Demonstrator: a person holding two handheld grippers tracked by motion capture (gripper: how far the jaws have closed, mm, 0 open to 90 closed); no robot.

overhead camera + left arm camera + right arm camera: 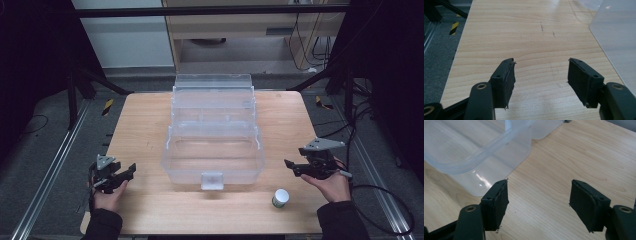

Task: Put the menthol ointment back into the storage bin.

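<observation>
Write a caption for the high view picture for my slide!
Two open hand-held grippers flank a clear box; small jar nearby.

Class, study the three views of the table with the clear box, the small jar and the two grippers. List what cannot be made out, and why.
- Label on the small jar, high view: too small to read.
- Contents of the clear plastic box, high view: glare and see-through walls blur its compartments.
- Box in the right gripper view: cut off by the top and left edges.
- Box in the left gripper view: cut off by the right edge.
</observation>
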